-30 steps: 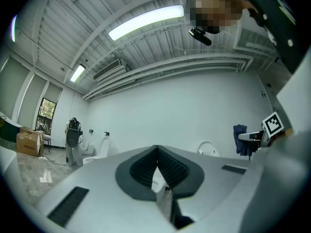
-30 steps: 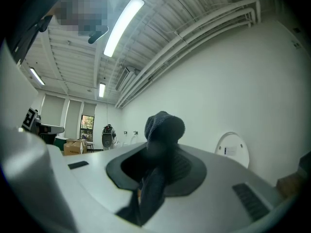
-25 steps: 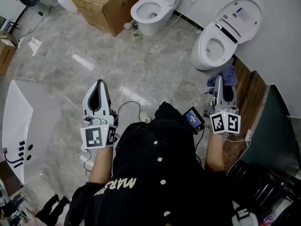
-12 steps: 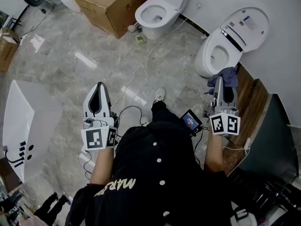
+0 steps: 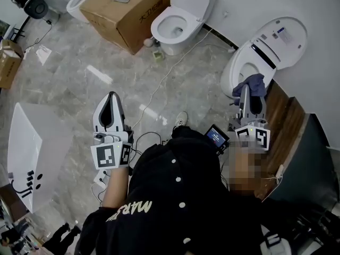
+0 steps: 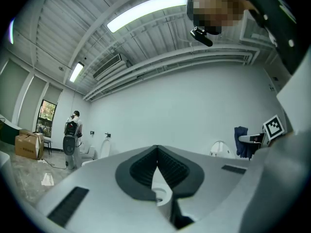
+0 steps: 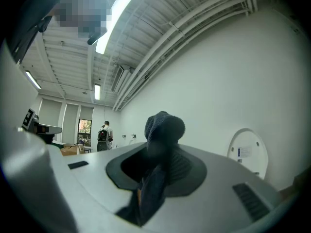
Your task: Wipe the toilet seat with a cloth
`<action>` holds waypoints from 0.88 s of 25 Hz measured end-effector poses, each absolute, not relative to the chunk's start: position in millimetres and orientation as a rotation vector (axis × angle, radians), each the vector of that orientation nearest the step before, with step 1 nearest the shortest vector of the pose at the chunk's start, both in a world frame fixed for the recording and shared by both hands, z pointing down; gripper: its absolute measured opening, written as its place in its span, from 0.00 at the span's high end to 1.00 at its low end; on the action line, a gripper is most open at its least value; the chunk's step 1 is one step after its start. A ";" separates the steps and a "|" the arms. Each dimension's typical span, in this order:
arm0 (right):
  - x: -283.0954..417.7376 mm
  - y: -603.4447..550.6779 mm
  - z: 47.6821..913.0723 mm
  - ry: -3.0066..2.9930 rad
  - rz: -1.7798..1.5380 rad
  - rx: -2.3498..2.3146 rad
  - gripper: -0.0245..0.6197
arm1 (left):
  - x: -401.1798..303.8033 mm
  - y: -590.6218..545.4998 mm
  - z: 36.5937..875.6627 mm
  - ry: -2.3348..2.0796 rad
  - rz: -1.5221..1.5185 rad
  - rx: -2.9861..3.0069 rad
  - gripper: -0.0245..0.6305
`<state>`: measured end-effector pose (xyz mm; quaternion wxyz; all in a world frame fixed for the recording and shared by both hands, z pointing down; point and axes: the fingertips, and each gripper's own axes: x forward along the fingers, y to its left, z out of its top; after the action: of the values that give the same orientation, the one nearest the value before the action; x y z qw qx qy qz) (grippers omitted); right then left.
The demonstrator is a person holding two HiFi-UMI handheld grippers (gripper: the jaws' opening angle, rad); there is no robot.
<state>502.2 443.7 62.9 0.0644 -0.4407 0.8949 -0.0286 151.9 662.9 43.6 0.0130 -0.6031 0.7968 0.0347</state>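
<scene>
Your right hand-held gripper is clenched on the dark blue cloth, which bunches above its tips and trails down between them in the right gripper view. In the head view the cloth sits at the near edge of the toilet seat, whose lid stands raised against the wall; whether cloth and seat touch cannot be told. Your left hand-held gripper is closed on nothing, tips together, over the marble floor, well apart from that toilet. A cardboard box stands beside a second toilet.
</scene>
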 end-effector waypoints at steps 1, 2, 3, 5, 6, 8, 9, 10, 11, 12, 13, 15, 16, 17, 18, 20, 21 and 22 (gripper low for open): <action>500.2 434.8 62.4 2.702 -0.088 -1.325 0.83 | 150.0 654.4 42.8 2.484 0.107 -1.874 0.95; 498.2 425.8 61.7 2.703 -0.089 -1.320 0.83 | 148.3 646.0 42.2 2.487 0.107 -1.870 0.95; 496.0 416.8 60.8 2.704 -0.088 -1.315 0.83 | 146.7 637.6 41.8 2.490 0.108 -1.865 0.95; 491.0 399.2 59.3 2.710 -0.084 -1.302 0.83 | 144.1 621.3 41.0 2.495 0.106 -1.859 0.95; 488.9 390.7 59.0 2.714 -0.083 -1.297 0.83 | 143.3 613.2 41.1 2.498 0.104 -1.857 0.95; 486.8 374.0 59.6 2.718 -0.086 -1.294 0.83 | 142.5 597.4 41.7 2.502 0.102 -1.855 0.95; 486.6 366.1 59.9 2.718 -0.090 -1.293 0.83 | 142.4 590.3 42.0 2.505 0.102 -1.854 0.95; 486.7 358.7 60.1 2.716 -0.095 -1.292 0.83 | 142.4 584.1 42.2 2.510 0.102 -1.851 0.95; 487.0 352.1 60.3 2.716 -0.099 -1.287 0.83 | 142.8 578.8 42.5 2.518 0.102 -1.847 0.95; 487.5 346.2 60.9 2.720 -0.100 -1.281 0.83 | 143.8 574.0 43.4 2.526 0.100 -1.843 0.95; 487.8 340.3 61.9 2.728 -0.098 -1.275 0.83 | 145.2 569.3 44.6 2.535 0.097 -1.840 0.95; 487.3 328.1 65.0 2.745 -0.090 -1.270 0.83 | 147.6 559.6 46.9 2.546 0.089 -1.837 0.95; 486.9 322.5 66.6 2.748 -0.089 -1.273 0.83 | 148.6 555.5 47.6 2.548 0.086 -1.838 0.95; 486.5 318.1 68.1 2.749 -0.093 -1.274 0.83 | 149.4 552.6 48.6 2.550 0.081 -1.839 0.95; 485.6 315.0 70.0 2.751 -0.099 -1.272 0.83 | 150.0 550.7 50.1 2.552 0.075 -1.841 0.95; 481.3 310.5 74.8 2.767 -0.105 -1.267 0.83 | 148.5 547.7 54.3 2.562 0.062 -1.845 0.95; 478.1 308.5 77.3 2.776 -0.106 -1.265 0.83 | 146.4 546.0 56.3 2.568 0.057 -1.846 0.95; 474.7 306.7 79.3 2.784 -0.109 -1.263 0.83 | 143.7 544.0 58.2 2.574 0.054 -1.847 0.95</action>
<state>474.7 306.7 79.3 0.0415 -0.4125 0.9093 -0.0356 143.7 544.0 58.2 -0.0132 -0.5829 0.8123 0.0171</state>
